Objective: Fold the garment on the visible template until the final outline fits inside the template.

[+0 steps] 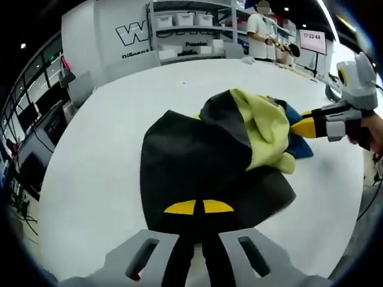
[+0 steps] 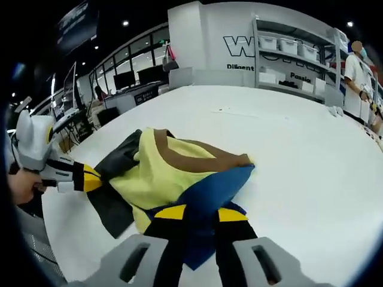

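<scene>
Left gripper view shows the garment (image 1: 215,161) lying crumpled on the white table (image 1: 102,173), near the middle of the picture. Its black part spreads toward 6 o'clock, a yellow-green part is bunched over it toward 2 o'clock, and a small blue part sticks out at 3 o'clock. The left gripper (image 1: 198,209) rises from 6 o'clock, and its yellow-tipped jaws are clamped together on the black edge of the garment. The right gripper (image 1: 306,124) comes in from 3 o'clock and pinches the blue part, with a hand (image 1: 372,130) behind it.

In the right gripper view the same garment (image 2: 170,173) lies with the yellow part and a brown collar band in the middle, black cloth toward 9 o'clock and blue cloth toward 5 o'clock. The right gripper (image 2: 195,213) is clenched on the blue cloth at 6 o'clock. The left gripper (image 2: 91,178) grips the black cloth at 9 o'clock.

Beyond the table, shelves (image 1: 191,30) with white boxes stand at 12 o'clock, and a person (image 2: 357,81) in a white shirt stands at 2 o'clock.
</scene>
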Available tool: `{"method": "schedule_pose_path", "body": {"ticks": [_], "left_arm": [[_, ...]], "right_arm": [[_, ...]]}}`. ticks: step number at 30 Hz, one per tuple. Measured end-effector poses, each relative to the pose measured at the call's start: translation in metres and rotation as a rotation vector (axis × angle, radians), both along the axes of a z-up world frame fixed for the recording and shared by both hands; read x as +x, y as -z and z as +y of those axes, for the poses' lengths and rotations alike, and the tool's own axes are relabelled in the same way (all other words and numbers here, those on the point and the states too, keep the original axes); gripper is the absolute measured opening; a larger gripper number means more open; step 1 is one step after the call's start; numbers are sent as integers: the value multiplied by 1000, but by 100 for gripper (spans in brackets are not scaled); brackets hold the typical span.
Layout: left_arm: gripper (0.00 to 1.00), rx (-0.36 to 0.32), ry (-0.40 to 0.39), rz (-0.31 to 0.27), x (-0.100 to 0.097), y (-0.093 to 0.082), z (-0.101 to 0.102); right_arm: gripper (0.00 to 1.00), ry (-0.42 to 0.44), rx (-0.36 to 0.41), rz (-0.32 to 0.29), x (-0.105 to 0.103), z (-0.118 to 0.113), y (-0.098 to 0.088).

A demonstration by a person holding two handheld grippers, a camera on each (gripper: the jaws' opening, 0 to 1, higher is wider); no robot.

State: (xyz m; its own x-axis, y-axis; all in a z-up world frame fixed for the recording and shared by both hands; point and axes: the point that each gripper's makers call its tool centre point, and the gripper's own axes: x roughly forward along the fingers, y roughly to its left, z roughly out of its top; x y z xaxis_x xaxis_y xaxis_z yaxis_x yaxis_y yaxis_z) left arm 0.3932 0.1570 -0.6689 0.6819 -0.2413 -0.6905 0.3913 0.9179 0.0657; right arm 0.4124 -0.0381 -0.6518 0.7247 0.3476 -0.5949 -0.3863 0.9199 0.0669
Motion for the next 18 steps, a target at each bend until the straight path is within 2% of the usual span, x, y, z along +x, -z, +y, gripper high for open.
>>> {"method": "schedule_pose_path", "body": {"ticks": [4, 11, 18], "left_arm": [[2, 1, 6, -17, -1, -7, 2], [2, -17, -6, -64, -2, -28, 10], [1, -42, -15, -141, 0, -60, 19]], "right_arm": [[0, -3, -16, -28, 0, -4, -9], [0, -49, -56, -88, -2, -5, -27], [0, -95, -126, -157, -5, -2, -50]]}}
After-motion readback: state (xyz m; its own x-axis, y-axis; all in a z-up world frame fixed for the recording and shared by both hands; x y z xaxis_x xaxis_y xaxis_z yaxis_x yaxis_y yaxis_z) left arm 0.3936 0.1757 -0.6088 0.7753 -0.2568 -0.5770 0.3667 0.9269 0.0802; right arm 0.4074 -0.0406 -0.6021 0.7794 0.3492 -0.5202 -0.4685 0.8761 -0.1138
